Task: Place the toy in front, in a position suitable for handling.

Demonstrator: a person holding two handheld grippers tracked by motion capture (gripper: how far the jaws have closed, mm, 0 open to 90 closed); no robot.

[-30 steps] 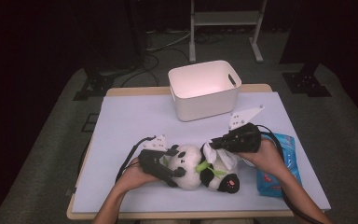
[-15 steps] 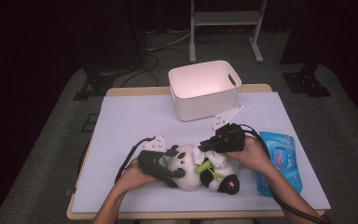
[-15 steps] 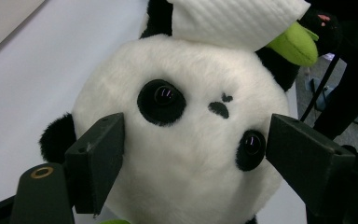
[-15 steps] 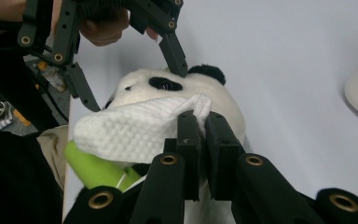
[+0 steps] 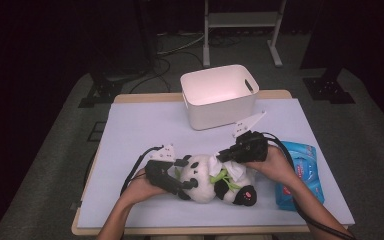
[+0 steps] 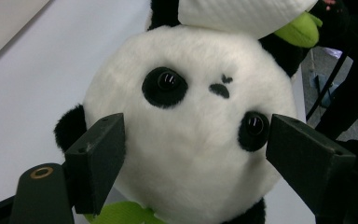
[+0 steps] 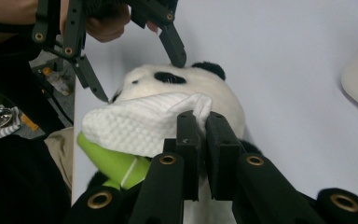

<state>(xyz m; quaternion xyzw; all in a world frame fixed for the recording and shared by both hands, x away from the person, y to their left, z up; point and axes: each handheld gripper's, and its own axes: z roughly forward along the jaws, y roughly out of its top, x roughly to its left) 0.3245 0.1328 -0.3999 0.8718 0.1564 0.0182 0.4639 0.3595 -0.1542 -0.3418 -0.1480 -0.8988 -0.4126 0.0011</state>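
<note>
A wooden table (image 5: 145,97) carries everything, and a pale lavender sheet (image 5: 145,130) covers nearly all of its top, leaving bare wood along the far edge and the left edge. A white plastic bin (image 5: 219,95) with cut-out handles stands on the sheet at the far middle and serves as the landmark. Nearer the person than the bin, just left of its line, a plush panda (image 5: 207,180) lies on its back on the sheet. To the right of the panda, and nearer than the bin, a blue packet of wipes (image 5: 307,175) lies flat close to the sheet's right edge.
</note>
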